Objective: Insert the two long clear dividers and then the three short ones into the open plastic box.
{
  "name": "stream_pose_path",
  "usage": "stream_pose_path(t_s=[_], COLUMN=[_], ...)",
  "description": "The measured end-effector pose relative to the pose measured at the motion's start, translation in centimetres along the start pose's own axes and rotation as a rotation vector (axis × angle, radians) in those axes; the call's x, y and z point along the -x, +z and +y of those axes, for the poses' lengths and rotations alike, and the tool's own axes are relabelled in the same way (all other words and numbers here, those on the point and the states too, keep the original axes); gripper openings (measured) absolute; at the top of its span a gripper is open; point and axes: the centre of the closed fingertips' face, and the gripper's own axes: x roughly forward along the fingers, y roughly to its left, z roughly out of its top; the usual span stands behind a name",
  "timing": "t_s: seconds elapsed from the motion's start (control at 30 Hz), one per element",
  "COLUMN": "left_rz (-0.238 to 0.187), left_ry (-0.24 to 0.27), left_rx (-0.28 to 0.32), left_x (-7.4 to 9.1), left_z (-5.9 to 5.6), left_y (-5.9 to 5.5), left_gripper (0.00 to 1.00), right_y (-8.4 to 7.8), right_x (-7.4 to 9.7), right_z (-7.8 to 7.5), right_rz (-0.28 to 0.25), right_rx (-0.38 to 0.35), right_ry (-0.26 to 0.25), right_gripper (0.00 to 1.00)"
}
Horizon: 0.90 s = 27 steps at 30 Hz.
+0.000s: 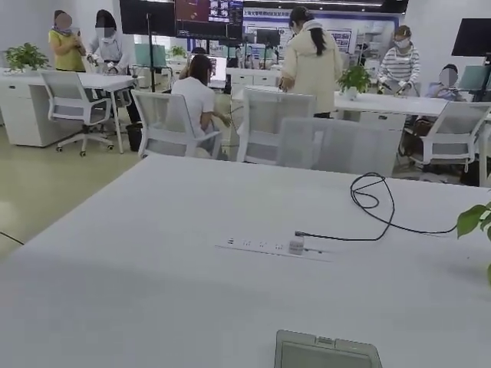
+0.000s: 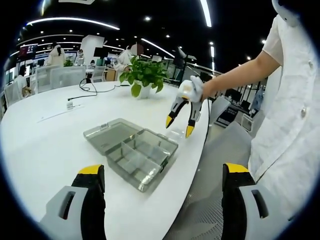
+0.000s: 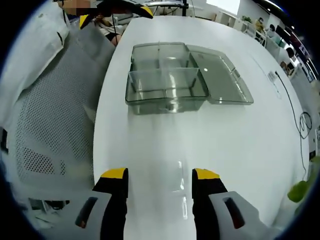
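The left gripper (image 2: 165,170) has its yellow-tipped jaws spread wide with nothing between them. It hangs off the near edge of the white table (image 2: 45,150), aimed across at the plastic box (image 2: 142,157).

The right gripper (image 3: 160,174) is also parted and grips nothing. In the left gripper view it (image 2: 180,127) hangs tips down in a hand, just above the table edge beside the box. Under it on the table lie the clear dividers (image 3: 181,187), faint against the white, and I cannot count them. From the left gripper view they (image 2: 176,134) sit just beside the box's far corner.

The box (image 3: 165,85) stands near the table edge, well in front of the right gripper, with its lid (image 3: 220,75) folded open flat on the side away from the person. Clear walls already seem to split the inside into compartments, though I cannot tell how many. The left gripper (image 3: 115,14) shows beyond the box at the top of the right gripper view.

Farther out, in the head view, are a power strip (image 1: 276,247) with a plug in it, a looped black cable (image 1: 376,207) and a green plant (image 2: 145,75). Screens (image 1: 209,17) on the far wall carry writing too small to read.
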Motion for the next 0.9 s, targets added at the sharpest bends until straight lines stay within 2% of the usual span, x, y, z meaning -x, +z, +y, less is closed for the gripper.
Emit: stream_pose_path(t_s=[0.33, 0.37, 0.5, 0.6, 0.9], left_rz=[0.001, 0.002, -0.005, -0.004, 0.0], left_ry=[0.005, 0.007, 0.008, 0.007, 0.005], left_rx=[-0.001, 0.001, 0.002, 0.001, 0.004], left_x=[0.3, 0.3, 0.3, 0.3, 0.5], left_z=[0.2, 0.2, 0.3, 0.3, 0.3], left_y=[0.1, 0.1, 0.2, 0.2, -0.1], left_gripper=[0.99, 0.99, 0.99, 0.99, 0.98], right_y=[-2.0, -2.0, -1.9, -2.0, -2.0], right_x=[-1.6, -1.4, -1.5, -1.4, -1.4], right_z=[-0.4, -0.7, -0.5, -0.5, -0.5], right_rz=[0.099, 0.101, 0.101, 0.107, 0.111], right_rx=[0.063, 0.084, 0.08, 0.093, 0.086], right_ry=[-0.004, -0.018, -0.014, -0.014, -0.019], right_gripper=[0.47, 0.45, 0.44, 0.34, 0.33])
